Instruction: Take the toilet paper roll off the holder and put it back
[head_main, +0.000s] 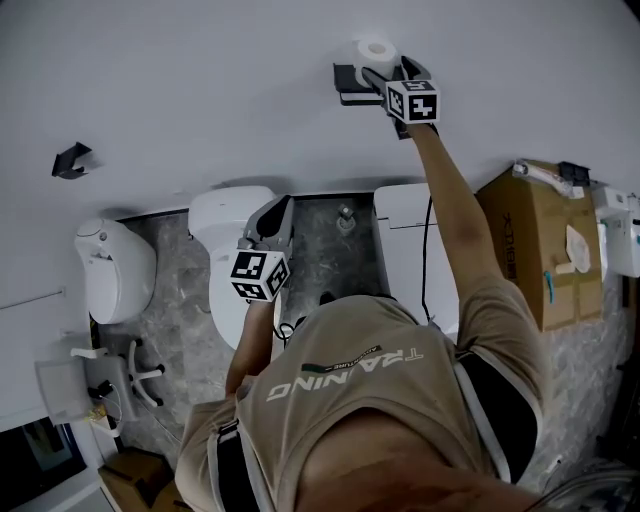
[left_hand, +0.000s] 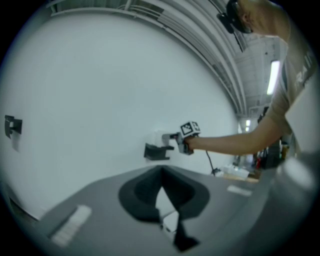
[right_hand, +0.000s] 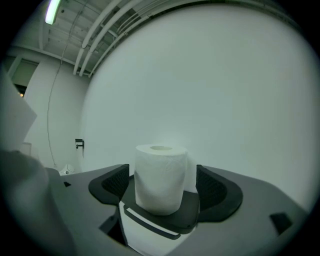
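A white toilet paper roll (right_hand: 160, 176) stands upright on the black wall holder (right_hand: 161, 220). My right gripper (right_hand: 160, 182) is open, with one jaw on each side of the roll and a small gap showing at both pads. In the head view the roll (head_main: 377, 49) sits on the holder (head_main: 350, 86) high on the wall, and the right gripper (head_main: 390, 72) reaches it at arm's length. My left gripper (head_main: 279, 208) hangs lower over the toilets, shut on nothing. The left gripper view shows its own jaws (left_hand: 167, 200) closed and the holder (left_hand: 156, 151) far off.
Against the wall below stand a white toilet (head_main: 232, 222), a second toilet (head_main: 115, 268) to the left and a white appliance (head_main: 408, 235). A cardboard box (head_main: 530, 245) is at the right. A black hook (head_main: 72, 160) sticks out of the wall at left.
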